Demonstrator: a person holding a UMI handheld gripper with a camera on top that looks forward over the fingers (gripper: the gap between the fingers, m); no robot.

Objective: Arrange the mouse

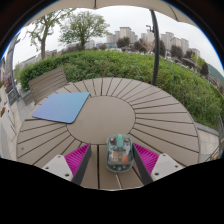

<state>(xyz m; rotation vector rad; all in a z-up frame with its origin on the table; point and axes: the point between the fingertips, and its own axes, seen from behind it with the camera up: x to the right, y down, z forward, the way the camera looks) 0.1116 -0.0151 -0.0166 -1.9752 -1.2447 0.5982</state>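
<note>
A small transparent-shelled mouse (119, 152) with a green light at its far end rests on the round wooden slatted table (150, 105). It stands between my fingers, with a gap to the left pink pad (76, 159) and a narrower gap to the right pink pad (146, 157). My gripper (112, 163) is open around it. A blue rectangular mouse pad (61, 106) lies flat on the table, beyond the fingers and to the left, well apart from the mouse.
A wooden bench (45, 82) stands behind the table's left side. An umbrella pole (155, 45) rises at the table's far right. A green hedge (120, 65) and buildings lie beyond. The table edge curves off at right.
</note>
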